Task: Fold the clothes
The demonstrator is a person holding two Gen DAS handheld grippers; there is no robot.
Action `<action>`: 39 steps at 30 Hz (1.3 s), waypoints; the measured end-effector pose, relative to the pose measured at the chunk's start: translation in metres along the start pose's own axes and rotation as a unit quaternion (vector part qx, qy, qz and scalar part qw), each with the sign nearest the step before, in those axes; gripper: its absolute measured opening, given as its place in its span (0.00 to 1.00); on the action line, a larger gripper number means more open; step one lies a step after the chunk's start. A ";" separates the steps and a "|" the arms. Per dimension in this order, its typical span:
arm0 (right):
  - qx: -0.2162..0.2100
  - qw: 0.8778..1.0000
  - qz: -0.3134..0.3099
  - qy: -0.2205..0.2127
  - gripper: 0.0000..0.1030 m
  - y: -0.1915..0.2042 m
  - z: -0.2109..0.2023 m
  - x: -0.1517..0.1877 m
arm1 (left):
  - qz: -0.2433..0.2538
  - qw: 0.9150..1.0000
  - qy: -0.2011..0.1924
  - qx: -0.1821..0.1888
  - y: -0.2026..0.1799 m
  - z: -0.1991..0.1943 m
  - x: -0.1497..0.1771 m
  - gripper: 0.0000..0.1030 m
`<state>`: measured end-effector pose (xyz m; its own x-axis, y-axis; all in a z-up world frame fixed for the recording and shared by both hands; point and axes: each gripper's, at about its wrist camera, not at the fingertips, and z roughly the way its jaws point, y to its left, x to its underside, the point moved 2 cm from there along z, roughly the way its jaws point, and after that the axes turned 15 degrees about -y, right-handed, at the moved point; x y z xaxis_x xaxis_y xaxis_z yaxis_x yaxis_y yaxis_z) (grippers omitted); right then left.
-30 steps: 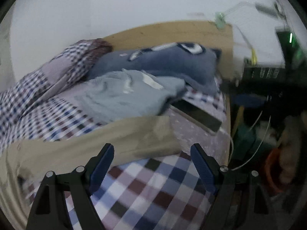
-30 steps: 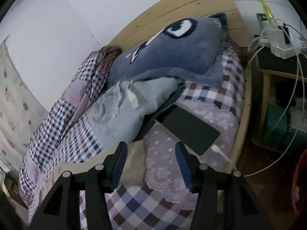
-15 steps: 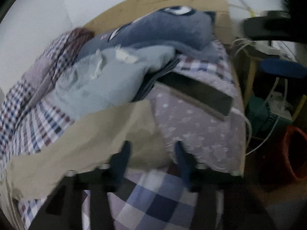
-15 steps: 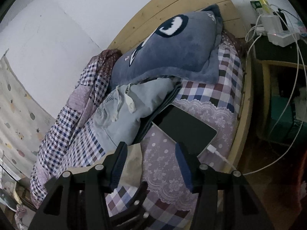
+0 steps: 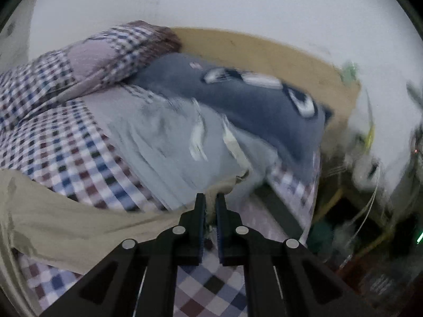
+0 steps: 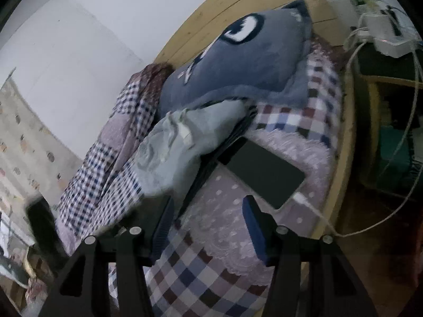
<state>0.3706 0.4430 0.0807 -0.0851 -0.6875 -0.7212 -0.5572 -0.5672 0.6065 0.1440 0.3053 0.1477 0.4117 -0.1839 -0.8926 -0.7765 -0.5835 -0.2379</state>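
A: Two grippers logged. The left gripper (image 5: 210,202) stood wide open a second ago over the tan garment (image 5: 60,219); now its jaws are pinched nearly together on a corner of that cloth, and the corner is raised off the checked bedspread (image 5: 66,158).

B: Meaning for the fold?

A: Likely the grasp is made and the lift begun; the rest of the garment trails away to the left across the bed, still flat.

B: Right gripper (image 6: 207,225)?

A: Unchanged: jaws about half open, nothing between them, hovering over the lilac dotted cloth (image 6: 224,211) near the dark tablet (image 6: 264,174).

B: Gaps?

A: Left view is smeared by motion. How much cloth sits between the pads can't be told, and the garment's far end is cut off at the frame edge. The tan garment isn't visible in the right view.
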 end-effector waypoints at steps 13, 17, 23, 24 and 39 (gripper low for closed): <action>-0.193 0.959 -0.159 0.132 0.64 0.131 0.048 0.072 | -0.126 0.983 -0.119 -0.052 0.133 -0.100 -0.161 0.06; -0.242 0.939 -0.189 0.155 0.68 0.179 0.072 0.088 | -0.136 0.979 -0.137 -0.071 0.156 -0.122 -0.190 0.06; -0.288 0.910 -0.213 0.207 0.69 0.249 0.117 0.149 | -0.126 0.978 -0.147 -0.082 0.160 -0.130 -0.225 0.06; -0.295 0.905 -0.218 0.217 0.69 0.260 0.124 0.162 | -0.125 0.978 -0.146 -0.083 0.159 -0.130 -0.230 0.06; -0.340 0.886 -0.204 0.241 0.69 0.356 0.192 0.240 | -0.083 0.979 -0.144 -0.114 0.148 -0.106 -0.277 0.06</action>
<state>-0.0062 0.1633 0.0592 0.4627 -0.3832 -0.7994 0.1792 -0.8427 0.5076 -0.0343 0.1856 0.4003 0.3455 0.1399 -0.9279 -0.5701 -0.7542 -0.3259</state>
